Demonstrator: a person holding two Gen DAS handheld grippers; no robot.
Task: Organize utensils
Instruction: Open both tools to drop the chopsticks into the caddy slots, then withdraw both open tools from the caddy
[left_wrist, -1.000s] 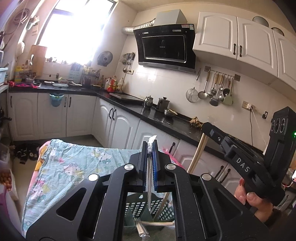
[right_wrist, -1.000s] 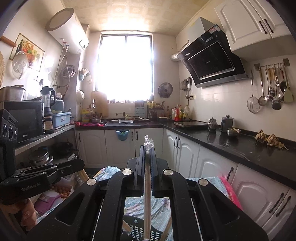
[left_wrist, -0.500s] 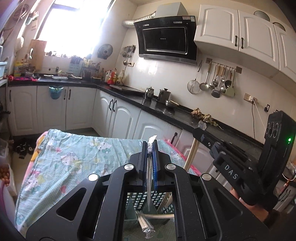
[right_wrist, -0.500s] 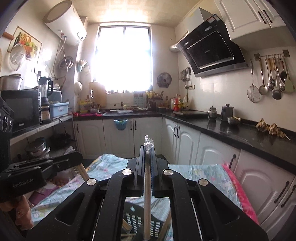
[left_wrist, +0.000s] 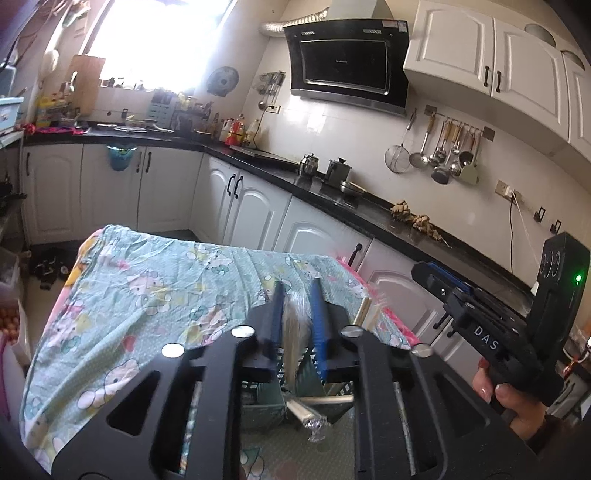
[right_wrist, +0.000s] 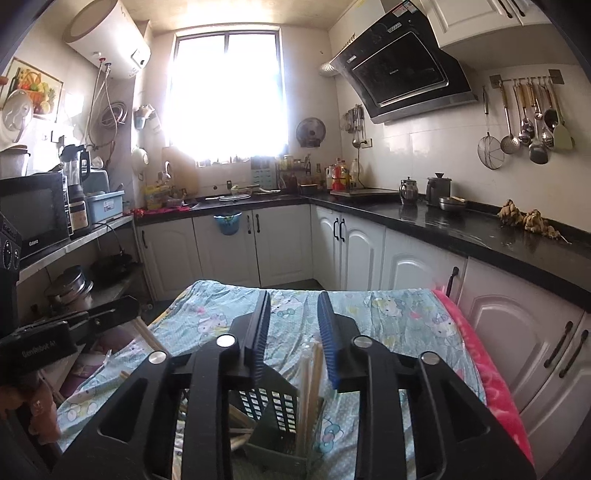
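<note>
Both our grippers, left (left_wrist: 295, 306) and right (right_wrist: 293, 325), hang spread open over the green utensil basket (right_wrist: 275, 417); wrapped chopsticks (right_wrist: 308, 376) stand inside it, loose. Beyond, patterned tablecloth (right_wrist: 388, 317) runs bare to its far edge.

My left gripper (left_wrist: 295, 314) and right gripper (right_wrist: 291, 325) both go from clamped to spread apart. The wrapped chopsticks (left_wrist: 293, 343) blur, slipping down between my left fingers; the right pair (right_wrist: 308, 373) now stands loose in the green holder (right_wrist: 273, 413).
</note>
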